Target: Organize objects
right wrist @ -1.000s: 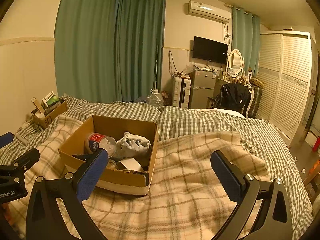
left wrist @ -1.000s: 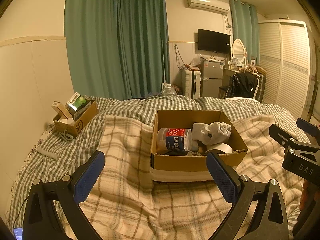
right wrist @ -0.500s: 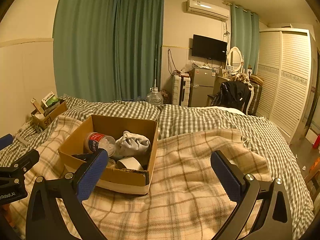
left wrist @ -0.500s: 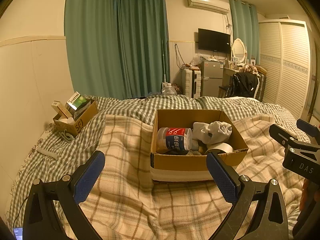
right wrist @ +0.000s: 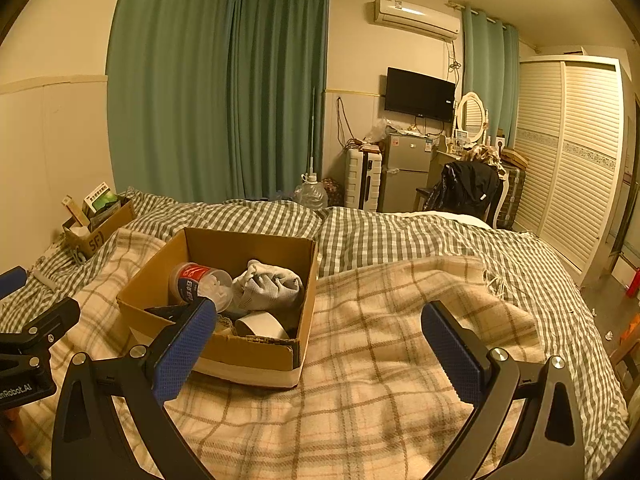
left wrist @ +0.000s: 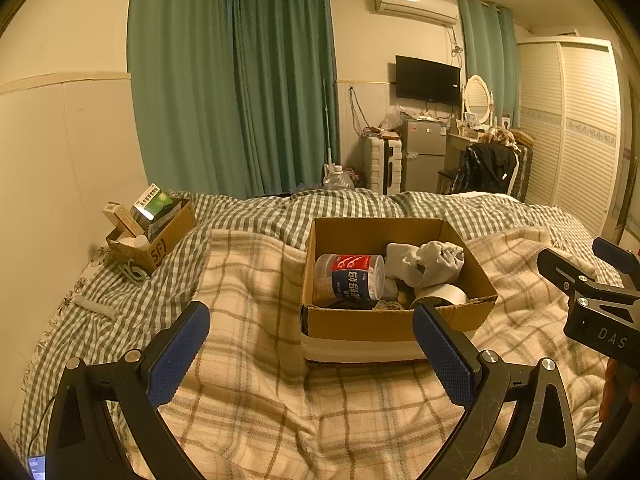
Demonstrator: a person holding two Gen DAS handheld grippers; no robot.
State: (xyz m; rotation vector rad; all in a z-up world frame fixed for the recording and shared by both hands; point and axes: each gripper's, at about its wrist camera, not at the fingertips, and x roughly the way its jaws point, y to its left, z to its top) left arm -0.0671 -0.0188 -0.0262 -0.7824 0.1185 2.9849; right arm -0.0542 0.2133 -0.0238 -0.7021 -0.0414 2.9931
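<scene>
An open cardboard box [left wrist: 384, 322] sits on the plaid blanket in the middle of the bed; it also shows in the right wrist view [right wrist: 248, 354]. Inside lie a clear tub with a red and blue label [left wrist: 349, 281], a crumpled grey-white cloth [left wrist: 426, 262] and a roll of tape [left wrist: 440, 295]. My left gripper [left wrist: 311, 354] is open and empty, just short of the box's near wall. My right gripper [right wrist: 319, 354] is open and empty, to the right of the box over the blanket.
A smaller cardboard box [left wrist: 154, 232] with cartons stands at the bed's far left by the wall. A white stick [left wrist: 96, 307] lies on the checked sheet near it. The plaid blanket [right wrist: 400, 360] spreads right of the box. Beyond the bed are a fridge, chair and wardrobe.
</scene>
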